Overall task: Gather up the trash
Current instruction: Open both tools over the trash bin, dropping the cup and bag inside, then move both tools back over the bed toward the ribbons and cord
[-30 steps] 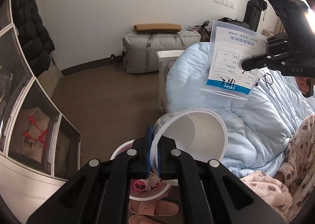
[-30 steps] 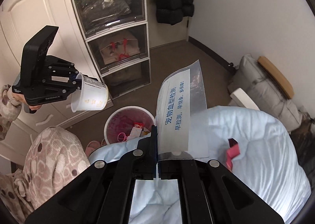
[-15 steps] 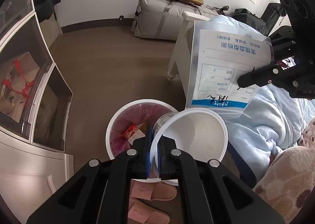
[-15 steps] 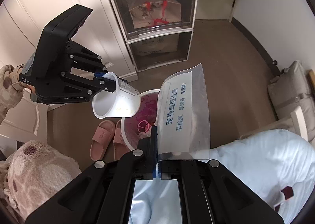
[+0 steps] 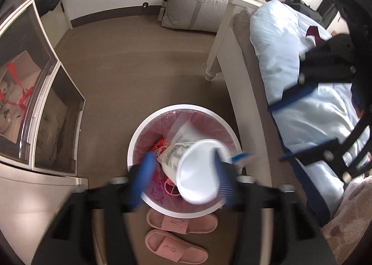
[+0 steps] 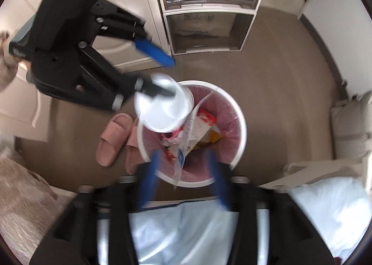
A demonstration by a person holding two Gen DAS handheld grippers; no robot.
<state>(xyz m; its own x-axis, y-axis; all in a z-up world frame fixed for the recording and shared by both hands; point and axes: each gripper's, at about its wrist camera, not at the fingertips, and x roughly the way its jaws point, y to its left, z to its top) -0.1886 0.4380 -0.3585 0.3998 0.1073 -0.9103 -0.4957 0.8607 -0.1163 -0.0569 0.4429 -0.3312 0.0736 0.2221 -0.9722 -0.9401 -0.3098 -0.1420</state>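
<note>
A white bin (image 5: 134, 146) (image 6: 243, 134) with a pink liner holds wrappers. My left gripper (image 5: 183, 180) (image 6: 160, 70) hangs over it, jaws opening. The white paper cup (image 5: 200, 172) (image 6: 162, 111) tips between its blue fingers; one finger is well apart from it, the other is at its rim. My right gripper (image 6: 183, 179) (image 5: 301, 125) is also opening above the bin. The clear printed plastic bag (image 6: 183, 153) (image 5: 183, 131) is loose between its fingers, sliding edge-on into the bin.
Pink slippers (image 5: 181, 223) (image 6: 111, 139) lie beside the bin. Clear drawer units (image 5: 46, 111) (image 6: 209, 30) stand close by. The bed with its pale blue duvet (image 5: 302, 55) (image 6: 186, 230) and white leg (image 5: 215, 55) borders the bin. A grey bag (image 5: 197, 9) sits by the wall.
Both grippers came down over the bin and went from shut to open. The cup has left the left grip and tips downward; the bag slid out of the right grip into the bin.
</note>
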